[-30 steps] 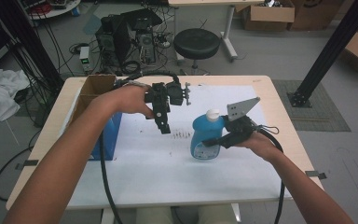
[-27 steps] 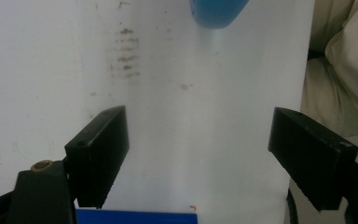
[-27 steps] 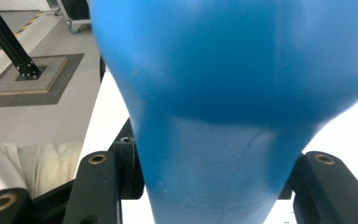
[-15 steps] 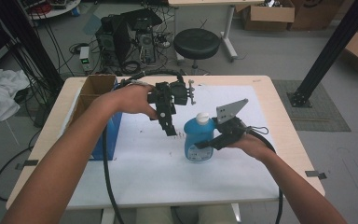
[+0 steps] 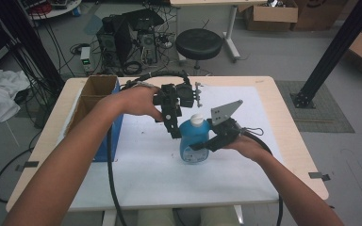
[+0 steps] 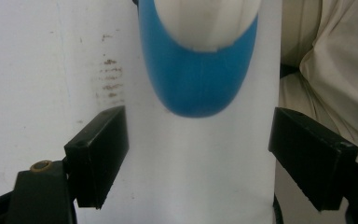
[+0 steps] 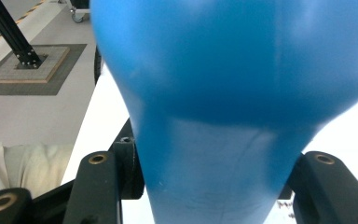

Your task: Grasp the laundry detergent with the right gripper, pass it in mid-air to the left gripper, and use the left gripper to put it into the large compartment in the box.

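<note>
Right gripper (image 5: 206, 143): clamped on blue bottle (image 5: 194, 141), jaws at both sides of its body. Bottle upright on white sheet (image 5: 146, 169), mid-table, w/ white cap (image 5: 196, 119). Left gripper (image 5: 174, 132): jaws spread wide, pointing down, hovering just beside cap. Cardboard box (image 5: 94, 92): far left table (image 5: 283, 117) edge.

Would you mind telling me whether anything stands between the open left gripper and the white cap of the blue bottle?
Nothing visible does. The left gripper hangs open just above the blue bottle, and its own view looks straight down onto the white cap with only the white table cover showing around it. The right gripper clamps the bottle's body.
</note>
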